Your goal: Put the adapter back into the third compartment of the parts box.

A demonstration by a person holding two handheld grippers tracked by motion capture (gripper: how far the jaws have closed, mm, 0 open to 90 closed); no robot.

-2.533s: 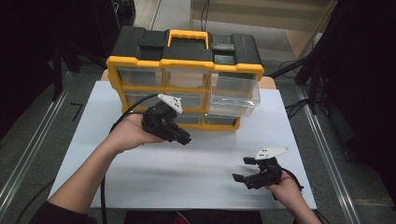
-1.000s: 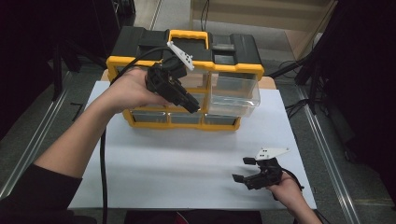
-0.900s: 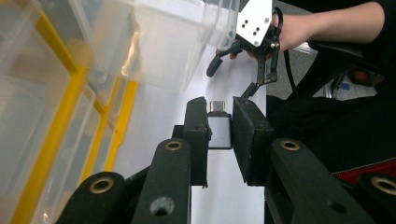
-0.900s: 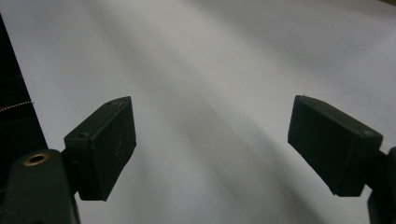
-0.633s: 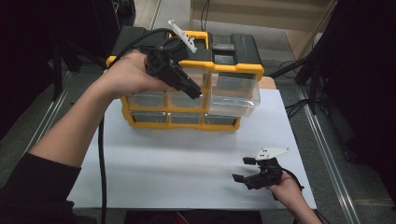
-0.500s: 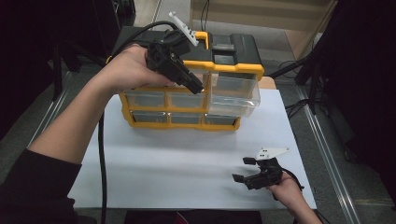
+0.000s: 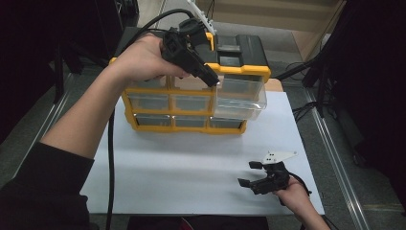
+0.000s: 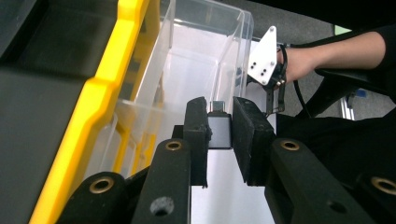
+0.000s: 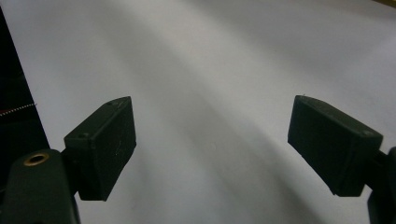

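Left tool (image 7: 214,79) raised, arm outstretched, jaws pinched nearly closed, right tool (image 7: 250,174) low, jaws spread wide

Two hand-held grippers (image 7: 213,80) (image 7: 249,173), one yellow organizer (image 7: 165,127), one open clear drawer (image 7: 239,98).

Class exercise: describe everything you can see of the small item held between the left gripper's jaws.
The small item is a little rectangular block with a pale grey face and a narrower metal-looking tip pointing away from the camera, much like a connector. The left gripper clamps it by its two sides, one black jaw pad on each. It hangs over the open clear drawer pulled out of the yellow organiser. Finer detail is too small to tell.
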